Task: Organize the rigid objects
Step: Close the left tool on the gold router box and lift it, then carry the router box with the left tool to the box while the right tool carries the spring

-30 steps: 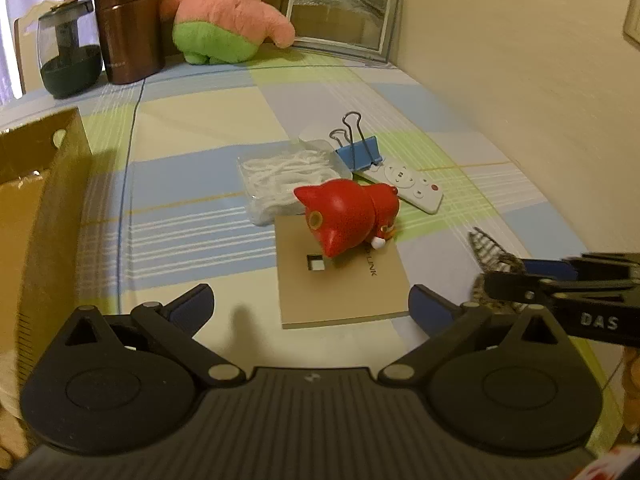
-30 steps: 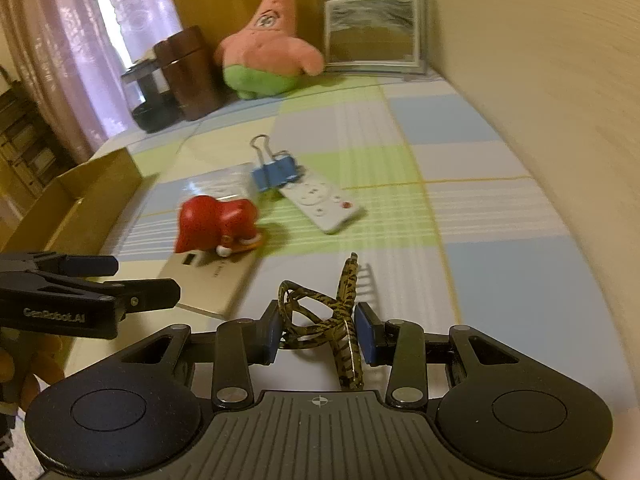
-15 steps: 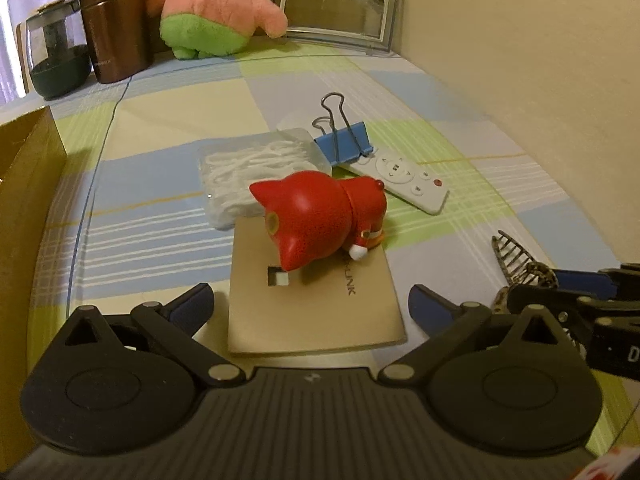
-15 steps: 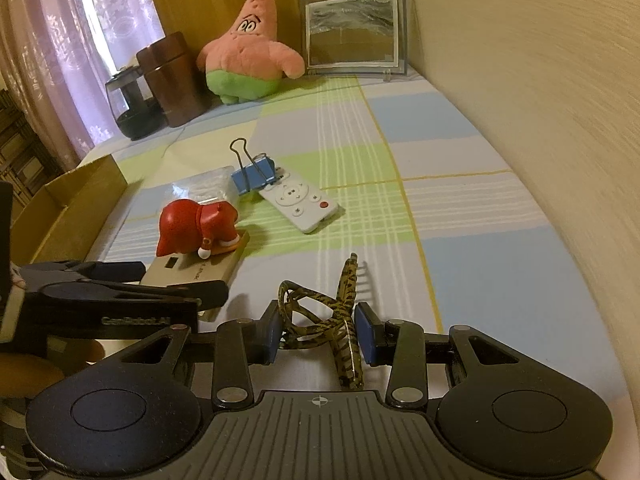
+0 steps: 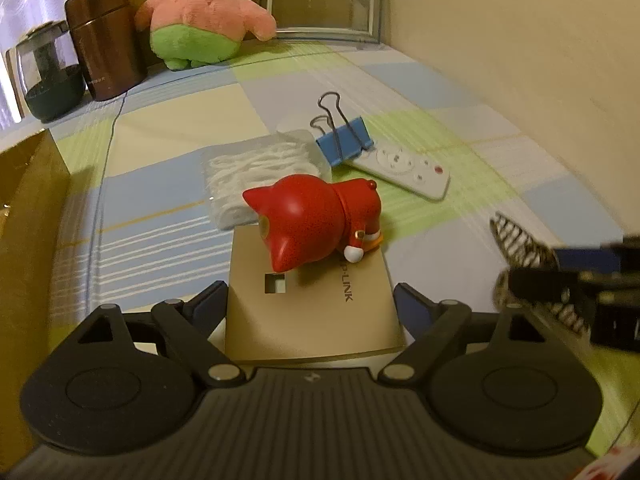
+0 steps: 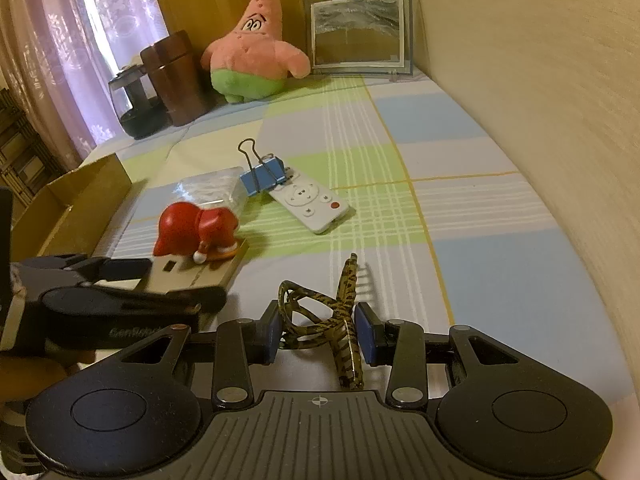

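A flat gold box (image 5: 312, 320) lies on the checked cloth with a red cat figurine (image 5: 316, 220) tipped over on its far end. My left gripper (image 5: 312, 300) straddles the near end of the box, one blue pad beside each long edge. Its jaws are closing, and I see no firm press on the box. In the right wrist view the box (image 6: 212, 276), the figurine (image 6: 192, 228) and the left gripper (image 6: 172, 284) sit at the lower left. My right gripper (image 6: 319, 332) is shut on a leopard-print hair claw (image 6: 344, 304), also seen at the right of the left wrist view, hair claw (image 5: 516, 240).
Beyond the figurine lie a clear bag of white pieces (image 5: 260, 164), a blue binder clip (image 5: 344, 144) and a white remote (image 5: 404, 168). An open cardboard box (image 6: 80, 200) stands on the left. A pink plush (image 6: 252, 60), picture frame (image 6: 360, 36), brown canister (image 6: 176, 80) and wall bound the back and right.
My left gripper moved forward and down until its fingers flank the gold box, and its jaws have narrowed. The right gripper kept still, holding the hair claw.
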{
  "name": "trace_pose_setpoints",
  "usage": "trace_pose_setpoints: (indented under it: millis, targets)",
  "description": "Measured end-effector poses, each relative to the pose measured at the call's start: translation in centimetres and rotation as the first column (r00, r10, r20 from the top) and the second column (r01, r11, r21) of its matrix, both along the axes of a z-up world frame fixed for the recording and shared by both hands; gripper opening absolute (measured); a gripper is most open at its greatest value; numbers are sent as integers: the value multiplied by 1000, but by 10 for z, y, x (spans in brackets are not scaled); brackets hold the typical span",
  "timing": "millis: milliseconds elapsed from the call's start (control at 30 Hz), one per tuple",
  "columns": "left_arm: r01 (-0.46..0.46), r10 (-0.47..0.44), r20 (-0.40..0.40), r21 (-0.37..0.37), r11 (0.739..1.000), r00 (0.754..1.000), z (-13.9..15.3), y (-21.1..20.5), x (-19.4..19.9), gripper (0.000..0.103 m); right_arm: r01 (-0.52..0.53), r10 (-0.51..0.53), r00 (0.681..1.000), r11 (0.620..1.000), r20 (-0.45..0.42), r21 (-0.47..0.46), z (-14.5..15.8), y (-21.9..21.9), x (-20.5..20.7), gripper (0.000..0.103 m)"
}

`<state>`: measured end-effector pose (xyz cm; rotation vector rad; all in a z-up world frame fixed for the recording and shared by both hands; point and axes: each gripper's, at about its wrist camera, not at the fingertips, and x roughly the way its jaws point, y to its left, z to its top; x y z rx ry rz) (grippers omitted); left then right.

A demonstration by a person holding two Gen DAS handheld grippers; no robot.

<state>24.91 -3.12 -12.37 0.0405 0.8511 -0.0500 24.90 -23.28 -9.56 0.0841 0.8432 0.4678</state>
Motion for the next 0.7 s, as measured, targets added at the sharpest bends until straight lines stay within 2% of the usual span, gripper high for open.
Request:
trace_pose_setpoints:
  millis: [200, 700]
  targets:
    - [50, -49, -32, 50, 997, 998, 10, 4, -21, 86, -5, 5, 1000, 1000, 8, 4, 7, 3, -5, 35]
    - [81, -80, -68, 14, 997, 994, 33, 19, -69, 85, -37, 37, 999, 999, 38, 11, 34, 20, -29, 36]
